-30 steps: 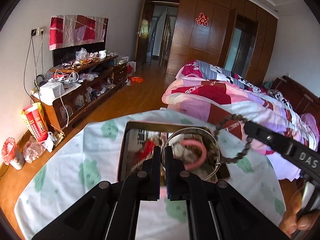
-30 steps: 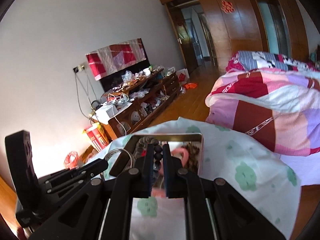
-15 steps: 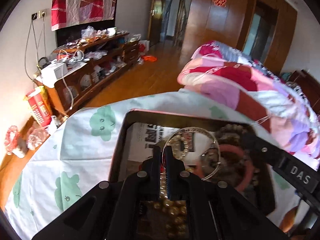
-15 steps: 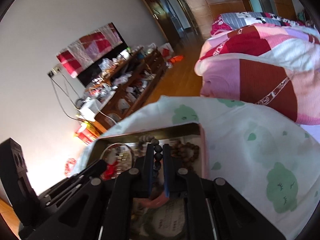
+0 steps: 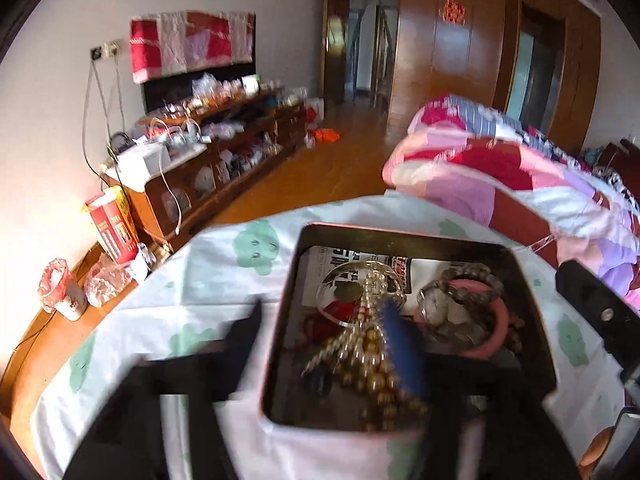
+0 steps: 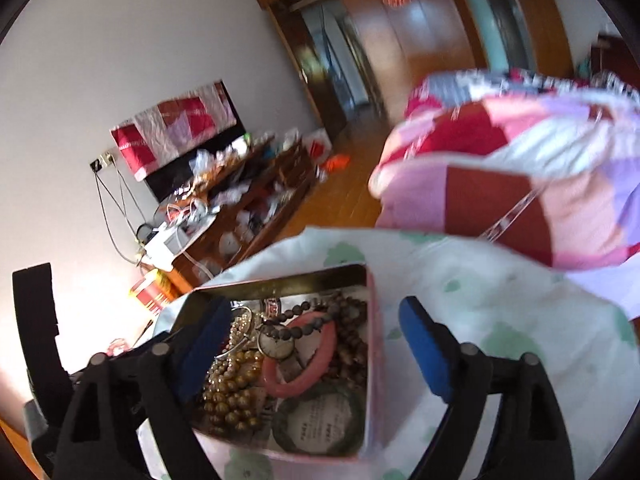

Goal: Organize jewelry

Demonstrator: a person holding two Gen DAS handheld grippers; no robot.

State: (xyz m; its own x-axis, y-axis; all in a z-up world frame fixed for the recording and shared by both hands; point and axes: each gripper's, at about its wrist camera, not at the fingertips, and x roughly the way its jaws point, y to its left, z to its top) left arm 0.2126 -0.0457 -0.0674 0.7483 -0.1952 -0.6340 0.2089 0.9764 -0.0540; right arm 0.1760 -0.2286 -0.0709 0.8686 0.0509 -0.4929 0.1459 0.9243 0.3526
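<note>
Pink-rimmed metal tin already holds pink bangle, gold beads, dark beads; both grippers' fingers wide, empty; nothing visibly left outside.

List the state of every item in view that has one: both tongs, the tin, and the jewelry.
Left tongs: open, empty, fingers spread over the tin.
Right tongs: open, empty.
Tin: lidless, on the patterned cloth.
Pink bangle: lying in the tin.
Dark bead bracelet: in the tin, draped across the pink bangle.
Gold bead strand: heaped in the tin.
Green bangle: lying flat in the tin.
</note>
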